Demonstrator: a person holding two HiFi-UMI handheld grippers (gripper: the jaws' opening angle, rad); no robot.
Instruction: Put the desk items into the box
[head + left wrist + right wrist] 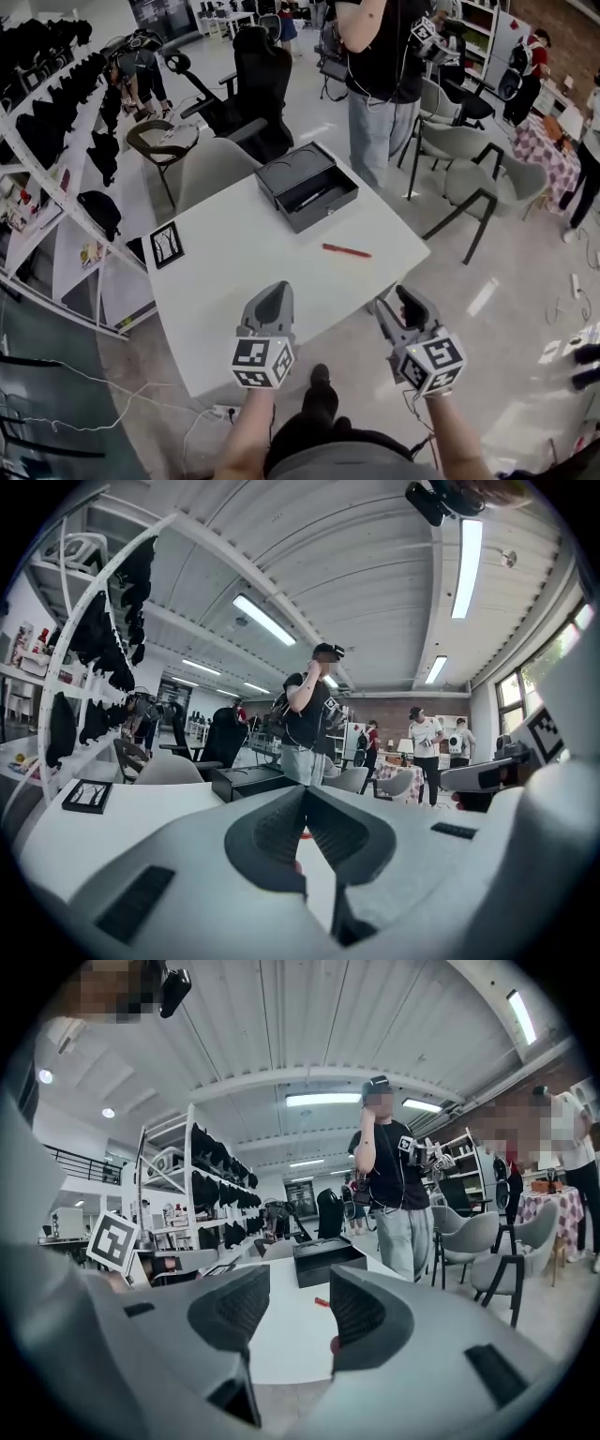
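Note:
A black box (307, 186) stands open at the far end of the white table (244, 281), with a dark pen lying inside it. A red pen (347, 250) lies on the table to the right, nearer than the box. Both grippers hover at the near table edge. My left gripper (273, 291) is shut with nothing in it; in the left gripper view its jaws (305, 803) meet. My right gripper (405, 298) is past the table's near right corner, open and empty. In the right gripper view its jaws (286, 1307) frame the red pen (322, 1302) and the box (328, 1262).
A small black-framed card (167, 245) lies near the table's left edge. A person (380, 75) stands behind the table. Grey chairs (211, 169) (469, 150) and a black office chair (258, 75) ring the far side. White shelving (56, 141) with dark items runs along the left.

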